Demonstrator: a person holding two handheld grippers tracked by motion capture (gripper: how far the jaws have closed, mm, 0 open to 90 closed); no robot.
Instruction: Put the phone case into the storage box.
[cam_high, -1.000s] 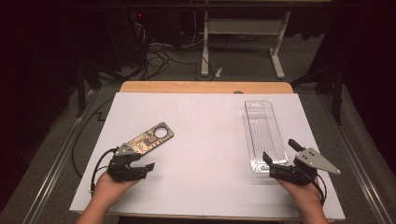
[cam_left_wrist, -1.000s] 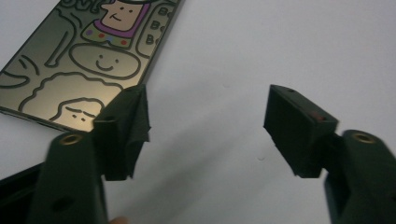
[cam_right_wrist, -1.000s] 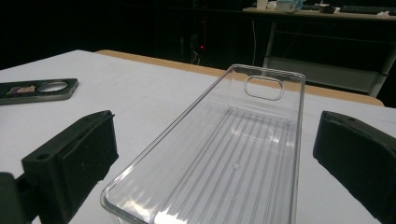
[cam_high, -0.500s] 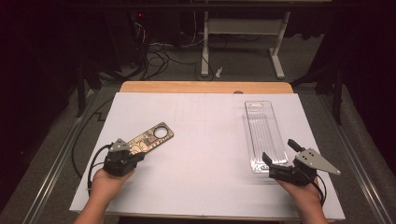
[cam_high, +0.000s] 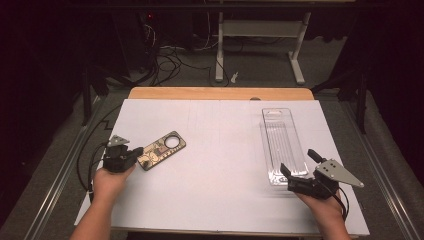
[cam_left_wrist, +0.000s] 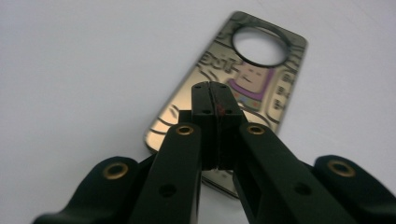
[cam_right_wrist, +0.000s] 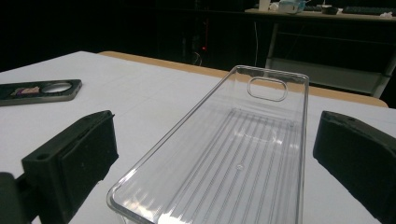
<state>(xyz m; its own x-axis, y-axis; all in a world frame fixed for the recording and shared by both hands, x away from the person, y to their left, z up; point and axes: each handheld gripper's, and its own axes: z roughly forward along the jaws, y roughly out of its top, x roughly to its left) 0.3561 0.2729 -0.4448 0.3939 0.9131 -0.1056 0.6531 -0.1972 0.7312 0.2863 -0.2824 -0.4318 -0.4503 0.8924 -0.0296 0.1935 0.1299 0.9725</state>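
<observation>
A dark, printed card with a round hole (cam_high: 161, 150) lies flat on the white table top (cam_high: 220, 150), left of centre. My left gripper (cam_high: 131, 154) is at the card's near left end. Its jaws are pressed together over the card (cam_left_wrist: 261, 79), and the left gripper (cam_left_wrist: 211, 88) has nothing visible between them. A clear plastic tray (cam_high: 282, 140) lies lengthwise on the right. My right gripper (cam_high: 297, 161) stands open, with its jaws spread wide on either side of the tray's near end (cam_right_wrist: 233, 154). In the right gripper view the card (cam_right_wrist: 42, 89) lies far off to the left.
A wooden strip (cam_high: 220, 93) runs along the table's far edge. Metal rails (cam_high: 60, 170) flank both sides. Beyond the table are a dark floor with cables (cam_high: 165, 55) and a white desk frame (cam_high: 260, 30).
My left gripper has gone from open to shut and drawn slightly back to the left. The card, the tray and my right gripper have stayed where they were.
</observation>
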